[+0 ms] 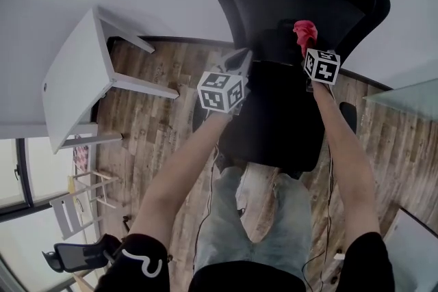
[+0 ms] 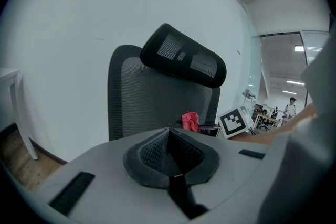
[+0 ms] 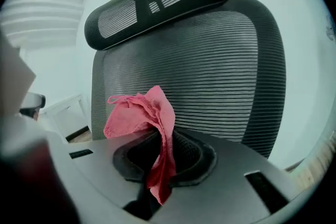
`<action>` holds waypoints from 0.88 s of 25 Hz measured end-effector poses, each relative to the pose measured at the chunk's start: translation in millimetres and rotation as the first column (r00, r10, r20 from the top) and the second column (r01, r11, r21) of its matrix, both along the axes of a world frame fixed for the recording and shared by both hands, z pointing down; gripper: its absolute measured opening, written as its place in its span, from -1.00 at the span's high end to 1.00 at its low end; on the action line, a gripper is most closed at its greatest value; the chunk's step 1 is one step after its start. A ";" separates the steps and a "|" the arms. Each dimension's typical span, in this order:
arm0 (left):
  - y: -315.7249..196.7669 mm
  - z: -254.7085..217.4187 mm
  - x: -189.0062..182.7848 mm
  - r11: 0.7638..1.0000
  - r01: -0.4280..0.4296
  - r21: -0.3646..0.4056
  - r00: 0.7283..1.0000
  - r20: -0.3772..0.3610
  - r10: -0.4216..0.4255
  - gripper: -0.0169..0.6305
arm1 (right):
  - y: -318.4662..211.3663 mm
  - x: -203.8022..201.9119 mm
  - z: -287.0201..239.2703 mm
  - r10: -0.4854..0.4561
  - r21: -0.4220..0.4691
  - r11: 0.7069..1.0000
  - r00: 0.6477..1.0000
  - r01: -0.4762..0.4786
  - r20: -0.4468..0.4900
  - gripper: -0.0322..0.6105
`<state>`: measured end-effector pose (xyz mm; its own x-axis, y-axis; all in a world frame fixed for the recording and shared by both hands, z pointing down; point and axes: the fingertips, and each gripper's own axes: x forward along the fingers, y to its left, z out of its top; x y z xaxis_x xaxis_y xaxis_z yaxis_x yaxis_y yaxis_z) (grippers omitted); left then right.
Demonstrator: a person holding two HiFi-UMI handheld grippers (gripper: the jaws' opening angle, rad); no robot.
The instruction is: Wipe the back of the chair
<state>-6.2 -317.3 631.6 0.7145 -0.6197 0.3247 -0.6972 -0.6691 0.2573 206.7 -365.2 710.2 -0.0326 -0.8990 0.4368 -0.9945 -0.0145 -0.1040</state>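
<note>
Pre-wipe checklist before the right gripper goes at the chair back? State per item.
1. Cloth clamped in right gripper: ok, jaws shut on it.
2. Cloth sticking out past the jaws: ok, a bunch stands above them.
3. Chair back ahead of right gripper: ok, mesh fills its view.
4. Cloth touching the mesh: cannot tell.
5. Left gripper free: ok, jaws shut on nothing.

A white table (image 1: 72, 82) stands at nine o'clock on the plank floor (image 1: 164, 120). At seven o'clock sit a white stool (image 1: 81, 205) and a dark object (image 1: 79, 255), perhaps an office seat.
</note>
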 end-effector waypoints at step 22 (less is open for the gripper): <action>46.9 2.2 79.8 0.996 -0.084 -0.002 0.996 -0.007 0.084 0.87 | 79.9 131.9 -1.3 0.200 0.015 0.980 0.978 -0.199 -0.052 0.69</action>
